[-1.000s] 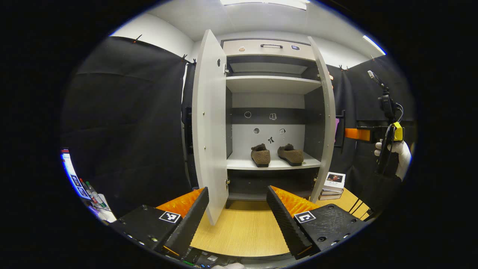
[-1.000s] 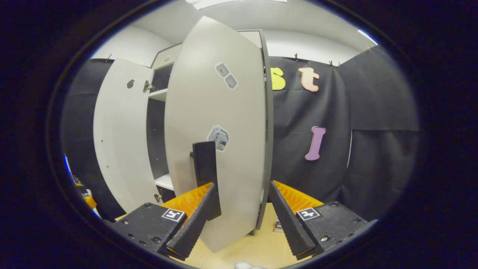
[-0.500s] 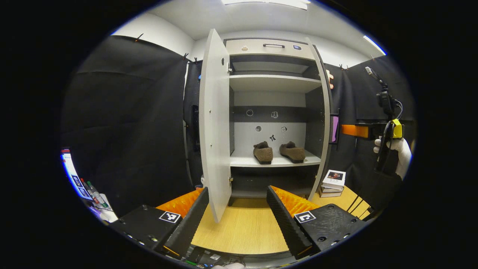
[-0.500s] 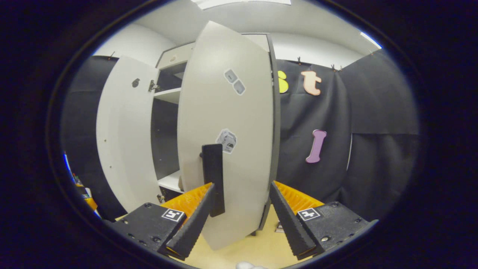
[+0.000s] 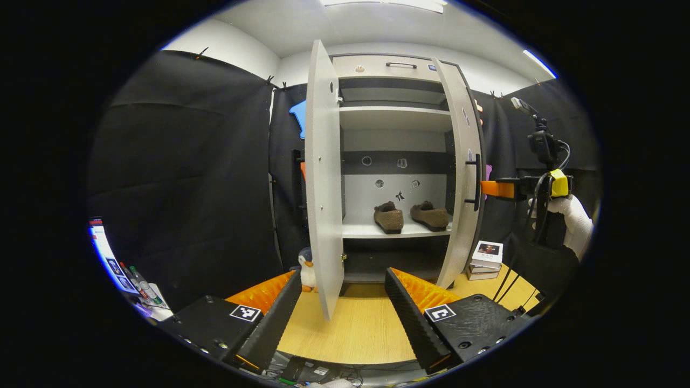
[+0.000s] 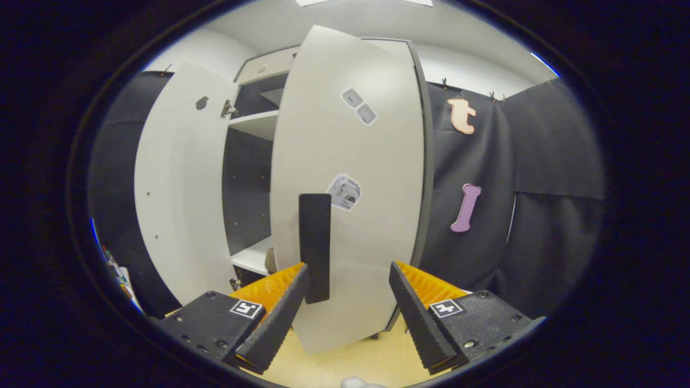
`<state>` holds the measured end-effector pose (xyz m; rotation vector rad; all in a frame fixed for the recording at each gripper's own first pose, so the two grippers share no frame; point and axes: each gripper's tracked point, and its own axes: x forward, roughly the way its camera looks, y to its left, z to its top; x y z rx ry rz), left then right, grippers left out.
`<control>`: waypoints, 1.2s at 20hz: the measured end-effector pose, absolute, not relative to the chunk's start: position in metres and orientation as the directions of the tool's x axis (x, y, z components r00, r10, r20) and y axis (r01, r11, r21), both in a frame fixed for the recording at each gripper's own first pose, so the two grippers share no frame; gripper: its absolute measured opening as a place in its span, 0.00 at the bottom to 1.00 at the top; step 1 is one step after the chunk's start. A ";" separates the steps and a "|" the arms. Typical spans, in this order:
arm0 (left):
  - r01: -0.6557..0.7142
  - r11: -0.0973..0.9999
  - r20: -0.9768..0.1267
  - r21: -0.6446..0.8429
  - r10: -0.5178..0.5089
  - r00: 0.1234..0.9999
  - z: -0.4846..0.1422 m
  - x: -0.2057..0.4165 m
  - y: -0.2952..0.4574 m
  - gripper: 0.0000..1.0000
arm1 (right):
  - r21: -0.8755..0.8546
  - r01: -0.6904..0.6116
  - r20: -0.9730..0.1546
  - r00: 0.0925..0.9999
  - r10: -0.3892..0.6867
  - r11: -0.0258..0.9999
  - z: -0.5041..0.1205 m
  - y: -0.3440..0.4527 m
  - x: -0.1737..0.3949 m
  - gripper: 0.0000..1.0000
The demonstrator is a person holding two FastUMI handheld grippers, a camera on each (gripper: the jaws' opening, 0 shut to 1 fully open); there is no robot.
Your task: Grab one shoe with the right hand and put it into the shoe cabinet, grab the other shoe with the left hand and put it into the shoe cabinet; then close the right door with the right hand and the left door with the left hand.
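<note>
Two brown shoes (image 5: 389, 217) (image 5: 430, 214) stand side by side on the cabinet's lower shelf (image 5: 372, 231). The left door (image 5: 323, 188) stands wide open, edge-on to me. The right door (image 5: 463, 178) is partly swung in, its black handle (image 5: 477, 180) facing out. My left gripper (image 5: 342, 307) is open, well back from the cabinet, just beside the left door's lower edge. In the right gripper view, my right gripper (image 6: 347, 302) is open against the right door's (image 6: 356, 178) outer face, with the handle (image 6: 315, 248) by its left finger. A gloved hand (image 5: 574, 215) holds it.
A stack of books (image 5: 485, 258) lies on the wooden surface (image 5: 356, 328) right of the cabinet. A small penguin toy (image 5: 307, 272) stands by the left door's foot. Markers (image 5: 137, 280) lie at the far left. Black cloth walls stand on both sides.
The right door has swung further towards shut with my right gripper following it. My left gripper has drawn back a little, so the cabinet looks smaller and further right.
</note>
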<state>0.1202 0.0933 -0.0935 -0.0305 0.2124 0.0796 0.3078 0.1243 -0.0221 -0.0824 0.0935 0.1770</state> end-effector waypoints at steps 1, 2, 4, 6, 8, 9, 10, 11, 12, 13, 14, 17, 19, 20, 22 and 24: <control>-0.086 0.996 -0.216 -0.022 0.079 0.973 -0.095 0.121 0.099 0.94 | -0.068 -0.182 -0.106 0.979 0.175 0.981 -0.026 0.127 0.303 0.98; -0.084 0.996 -0.219 -0.021 0.078 0.973 -0.096 0.123 0.104 0.94 | -0.059 -0.183 -0.112 0.978 0.176 0.981 -0.030 0.129 0.297 0.98; -0.084 0.996 -0.220 -0.008 0.080 0.972 -0.098 0.127 0.120 0.94 | -0.044 -0.177 -0.128 0.977 0.170 0.983 -0.036 0.129 0.283 0.98; -0.080 0.997 -0.219 0.006 0.080 0.972 -0.100 0.134 0.138 0.95 | -0.036 -0.160 -0.140 0.978 0.154 0.986 -0.041 0.128 0.267 0.98; -0.077 0.997 -0.208 0.016 0.078 0.975 -0.097 0.146 0.160 0.94 | -0.029 -0.142 -0.145 0.980 0.137 0.989 -0.044 0.130 0.246 0.98; -0.082 0.997 -0.201 0.018 0.083 0.976 -0.093 0.157 0.174 0.94 | -0.025 -0.131 -0.148 0.981 0.126 0.991 -0.047 0.129 0.235 0.98; -0.085 0.996 -0.201 0.014 0.086 0.976 -0.090 0.167 0.186 0.94 | -0.022 -0.118 -0.151 0.982 0.114 0.993 -0.051 0.129 0.224 0.98; -0.090 0.996 -0.196 0.010 0.091 0.976 -0.086 0.179 0.199 0.94 | -0.017 -0.103 -0.148 0.984 0.099 0.995 -0.054 0.129 0.212 0.98; -0.101 0.995 -0.186 0.014 0.102 0.977 -0.082 0.195 0.214 0.96 | -0.013 -0.087 -0.151 0.985 0.085 0.996 -0.059 0.129 0.200 0.98; -0.110 0.994 -0.175 0.021 0.112 0.978 -0.077 0.210 0.228 0.94 | -0.012 -0.074 -0.158 0.985 0.071 0.997 -0.065 0.129 0.189 0.98; -0.121 0.992 -0.165 0.028 0.124 0.978 -0.074 0.222 0.240 0.94 | -0.013 -0.064 -0.166 0.984 0.061 0.998 -0.071 0.129 0.177 0.98; -0.131 0.991 -0.148 0.041 0.136 0.980 -0.062 0.260 0.263 0.92 | -0.014 -0.019 -0.208 0.978 0.016 1.000 -0.090 0.121 0.147 0.98; -0.135 0.989 -0.127 0.059 0.142 0.982 -0.051 0.284 0.271 0.94 | -0.010 0.009 -0.233 0.972 -0.011 1.000 -0.100 0.114 0.131 0.98; -0.145 0.987 -0.108 0.075 0.153 0.982 -0.046 0.293 0.275 0.94 | -0.013 0.023 -0.240 0.970 -0.025 1.000 -0.103 0.110 0.124 0.98; -0.160 0.984 -0.100 0.082 0.167 0.981 -0.038 0.306 0.280 0.96 | -0.006 0.054 -0.238 0.970 -0.054 0.999 -0.103 0.101 0.113 0.98; -0.155 0.986 -0.097 0.060 0.160 0.982 -0.034 0.307 0.278 0.94 | 0.020 0.073 -0.240 0.969 -0.066 0.997 -0.104 0.095 0.105 0.98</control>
